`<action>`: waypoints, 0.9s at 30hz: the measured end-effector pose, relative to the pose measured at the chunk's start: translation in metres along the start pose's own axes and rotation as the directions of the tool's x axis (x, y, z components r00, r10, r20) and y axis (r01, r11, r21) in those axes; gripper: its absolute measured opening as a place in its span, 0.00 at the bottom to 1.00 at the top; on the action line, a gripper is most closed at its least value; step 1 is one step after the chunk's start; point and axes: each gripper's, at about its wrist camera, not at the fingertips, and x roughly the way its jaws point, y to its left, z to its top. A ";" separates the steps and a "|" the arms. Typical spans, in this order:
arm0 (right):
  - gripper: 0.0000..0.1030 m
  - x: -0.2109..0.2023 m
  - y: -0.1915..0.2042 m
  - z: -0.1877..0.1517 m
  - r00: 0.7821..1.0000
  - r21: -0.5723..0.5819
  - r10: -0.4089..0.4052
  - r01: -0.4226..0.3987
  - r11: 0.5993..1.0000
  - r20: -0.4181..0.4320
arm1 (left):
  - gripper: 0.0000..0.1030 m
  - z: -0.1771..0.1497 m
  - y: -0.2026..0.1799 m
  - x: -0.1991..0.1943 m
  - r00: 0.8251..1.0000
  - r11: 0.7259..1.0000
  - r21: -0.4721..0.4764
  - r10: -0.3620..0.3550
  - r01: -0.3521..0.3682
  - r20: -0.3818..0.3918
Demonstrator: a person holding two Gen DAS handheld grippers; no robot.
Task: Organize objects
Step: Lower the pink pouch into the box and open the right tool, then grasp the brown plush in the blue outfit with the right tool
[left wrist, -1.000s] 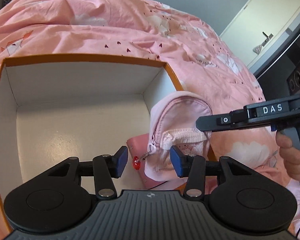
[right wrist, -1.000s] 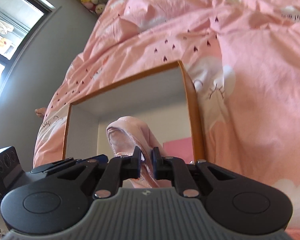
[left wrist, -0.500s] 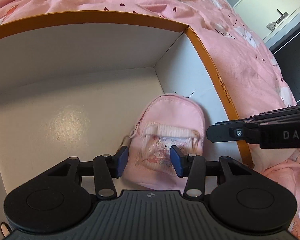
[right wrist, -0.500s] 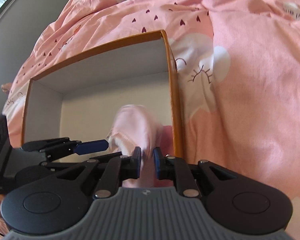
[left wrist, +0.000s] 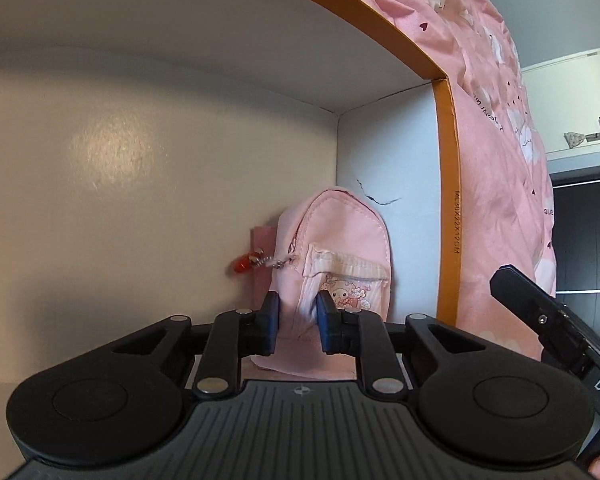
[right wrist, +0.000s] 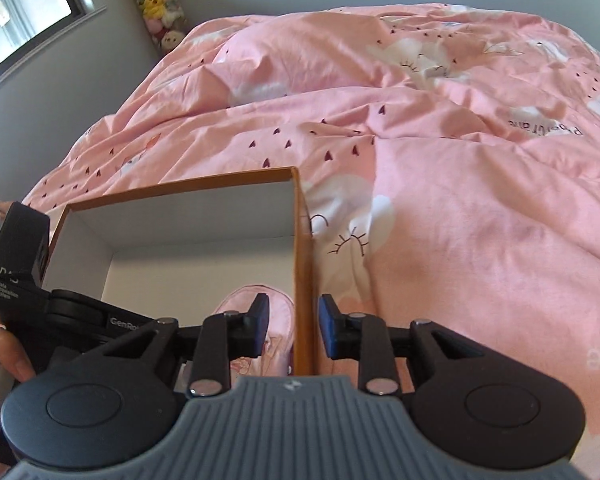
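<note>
A small pink backpack pouch [left wrist: 336, 248] with a cartoon pocket and a red zipper charm [left wrist: 242, 266] lies inside the orange-rimmed white box [left wrist: 446, 200], in its right near corner. My left gripper [left wrist: 297, 322] is inside the box, its jaws narrowly apart around the pouch's lower edge; whether they pinch it is unclear. My right gripper [right wrist: 293, 330] is open and empty, straddling the box's right wall [right wrist: 302, 280], above the pouch [right wrist: 276, 320].
The box rests on a bed with a pink heart-and-cloud duvet [right wrist: 440, 160]. A flat pink item [left wrist: 262, 248] lies under the pouch. Plush toys [right wrist: 162, 4] line the far wall beside a window. A white door [left wrist: 580, 112] stands at right.
My right gripper opened, let go of the pouch and lifted back above the box wall. My left gripper moved down into the box and its jaws narrowed around the pouch's lower edge.
</note>
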 end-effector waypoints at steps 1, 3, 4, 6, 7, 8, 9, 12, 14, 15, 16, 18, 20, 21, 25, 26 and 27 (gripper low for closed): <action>0.28 -0.001 -0.002 -0.002 1.000 0.009 -0.001 0.001 1.000 0.003 | 0.21 -0.003 0.000 0.002 1.000 1.000 -0.013 -0.016 0.015 -0.011; 0.28 -0.002 -0.006 -0.005 1.000 0.019 -0.002 0.002 1.000 0.003 | 0.20 -0.006 -0.003 0.005 1.000 1.000 -0.009 0.009 -0.009 -0.008; 0.28 -0.001 -0.007 -0.006 1.000 0.024 -0.002 0.002 1.000 0.000 | 0.20 -0.008 -0.003 0.007 1.000 0.999 -0.010 0.031 -0.031 -0.003; 0.28 0.001 -0.009 -0.010 1.000 0.034 0.004 -0.004 0.999 -0.013 | 0.21 -0.008 -0.005 0.014 0.999 0.998 -0.028 0.052 -0.052 -0.004; 0.28 0.003 -0.009 -0.012 1.000 0.040 0.009 -0.008 0.999 -0.019 | 0.21 -0.008 -0.003 0.016 0.999 0.998 -0.034 0.050 -0.050 0.000; 0.28 0.004 -0.009 -0.014 1.000 0.043 0.014 -0.012 0.999 -0.024 | 0.22 -0.008 -0.002 0.016 0.999 0.998 -0.033 0.052 -0.052 0.003; 0.28 0.005 -0.008 -0.017 1.000 0.044 0.015 -0.014 0.999 -0.027 | 0.23 -0.009 -0.002 0.015 0.999 0.998 -0.028 0.053 -0.053 0.007; 0.28 0.006 -0.007 -0.022 0.999 0.039 0.013 -0.011 0.999 -0.031 | 0.28 -0.012 -0.006 0.010 0.997 0.998 0.005 0.067 -0.068 0.032; 0.28 0.003 -0.006 -0.025 0.999 0.035 0.015 -0.014 0.999 -0.031 | 0.40 -0.015 -0.012 0.005 0.995 0.996 0.031 0.078 -0.080 0.055; 0.28 0.000 -0.005 -0.026 0.999 0.032 0.016 -0.015 0.999 -0.028 | 0.42 -0.017 -0.014 0.002 0.995 0.996 0.039 0.078 -0.081 0.065; 0.28 -0.002 -0.005 -0.026 1.000 0.029 0.015 -0.015 0.999 -0.023 | 0.44 -0.019 -0.018 -0.002 0.994 0.995 0.049 0.078 -0.082 0.080; 0.29 -0.010 -0.004 -0.027 1.000 0.025 0.015 -0.015 1.000 -0.008 | 0.46 -0.024 -0.023 -0.014 0.990 0.993 0.080 0.082 -0.091 0.115; 0.37 -0.021 -0.002 -0.029 1.000 0.025 0.019 -0.019 1.000 0.014 | 0.48 -0.032 -0.033 -0.028 0.983 0.987 0.122 0.087 -0.108 0.159; 0.40 -0.028 -0.001 -0.031 0.999 0.026 0.023 -0.024 0.999 0.029 | 0.48 -0.038 -0.038 -0.037 0.979 0.982 0.151 0.087 -0.116 0.185; 0.45 -0.054 0.005 -0.045 0.996 0.031 0.043 -0.045 0.999 0.074 | 0.48 -0.066 -0.053 -0.073 0.965 0.956 0.260 0.065 -0.133 0.254; 0.48 -0.061 0.007 -0.050 0.995 0.032 0.048 -0.050 0.998 0.083 | 0.48 -0.073 -0.054 -0.082 0.963 0.951 0.278 0.056 -0.132 0.264; 0.48 -0.066 0.010 -0.055 0.995 0.032 0.053 -0.056 0.998 0.089 | 0.48 -0.079 -0.054 -0.088 0.961 0.948 0.290 0.051 -0.132 0.271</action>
